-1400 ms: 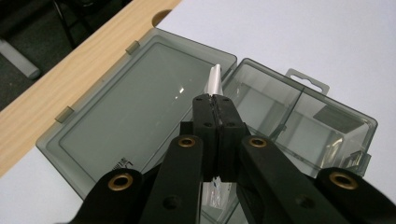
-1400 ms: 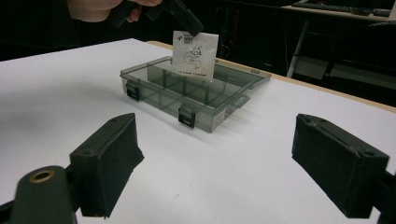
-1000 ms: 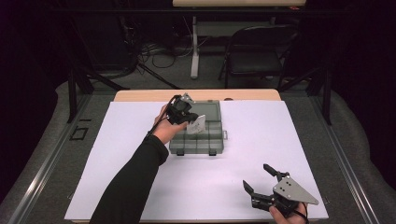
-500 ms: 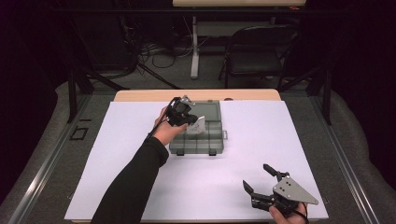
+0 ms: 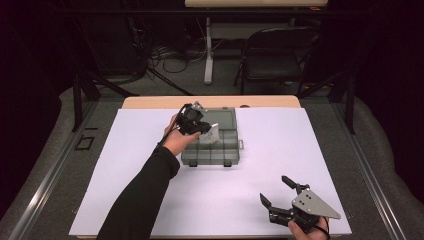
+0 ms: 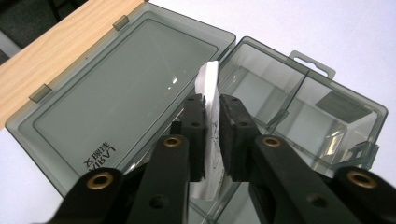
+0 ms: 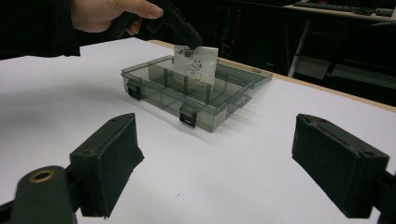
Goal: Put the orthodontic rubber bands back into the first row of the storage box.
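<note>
left gripper (image 5: 206, 131) hung over the open smoky plastic organiser box (image 5: 220, 152) at the far middle of the desk (image 5: 125, 165). a small white card (image 6: 208, 135) with a printed drawing stood upright between its jaws, lower edge down in a compartment; the jaws had just been opening, yet the pads (image 6: 195, 133) sat close against the card. box lid (image 6: 126, 93) lay flat, hinged back toward the desk's far wooden edge. right gripper (image 5: 278, 197) rested near the right front corner, well apart from the box, jaws spread wide on nothing.
</note>
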Demonstrator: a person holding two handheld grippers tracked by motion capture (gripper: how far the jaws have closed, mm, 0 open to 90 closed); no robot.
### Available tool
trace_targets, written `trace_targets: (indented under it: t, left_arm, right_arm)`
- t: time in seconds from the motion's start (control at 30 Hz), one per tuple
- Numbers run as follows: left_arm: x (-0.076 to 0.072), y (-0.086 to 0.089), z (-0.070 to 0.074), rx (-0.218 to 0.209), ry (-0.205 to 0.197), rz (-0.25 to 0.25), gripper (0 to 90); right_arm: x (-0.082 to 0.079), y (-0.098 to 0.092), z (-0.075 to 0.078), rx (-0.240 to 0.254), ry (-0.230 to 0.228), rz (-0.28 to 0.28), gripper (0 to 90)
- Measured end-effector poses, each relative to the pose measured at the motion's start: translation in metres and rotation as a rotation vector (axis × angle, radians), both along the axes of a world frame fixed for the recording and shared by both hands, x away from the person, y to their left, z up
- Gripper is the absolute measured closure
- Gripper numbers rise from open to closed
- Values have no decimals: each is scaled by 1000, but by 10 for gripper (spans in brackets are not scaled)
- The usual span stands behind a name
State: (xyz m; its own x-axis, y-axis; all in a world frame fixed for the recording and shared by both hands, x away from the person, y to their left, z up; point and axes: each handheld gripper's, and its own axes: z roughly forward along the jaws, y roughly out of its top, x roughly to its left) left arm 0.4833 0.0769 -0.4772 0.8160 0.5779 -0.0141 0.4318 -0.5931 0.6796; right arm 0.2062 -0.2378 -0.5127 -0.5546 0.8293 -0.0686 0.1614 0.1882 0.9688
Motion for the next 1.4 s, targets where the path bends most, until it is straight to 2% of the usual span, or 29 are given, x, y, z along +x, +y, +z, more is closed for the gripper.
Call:
trace_targets:
  t: [0.1,0.27,0.4,0.7,0.9,1.07,1.17,1.3,1.4]
  left_arm:
    - [0,1,1,-1,-1,25,726]
    - [2,7,3,-17,2,72,538]
    - [2,12,4,-23,6,114,478]
    - [3,24,5,-60,29,184,452]
    - [0,29,6,-73,45,195,453]
    - [-4,34,9,-108,47,220,453]
    - [-8,36,12,-114,56,223,453]
    - [-14,37,16,-126,38,219,455]
    - [-19,39,20,-131,5,227,457]
  right_arm:
    - [0,0,0,-1,0,0,142]
    - [0,0,0,-3,2,0,141]
    - [0,0,0,-3,2,1,142]
    - [0,1,0,-3,1,-1,142]
    - [0,1,0,-5,2,1,141]
    - [0,1,0,-9,0,1,142]
    - [0,1,0,-9,0,0,141]
    - [1,1,-1,-8,2,-1,142]
    - [1,1,-1,-10,3,0,141]
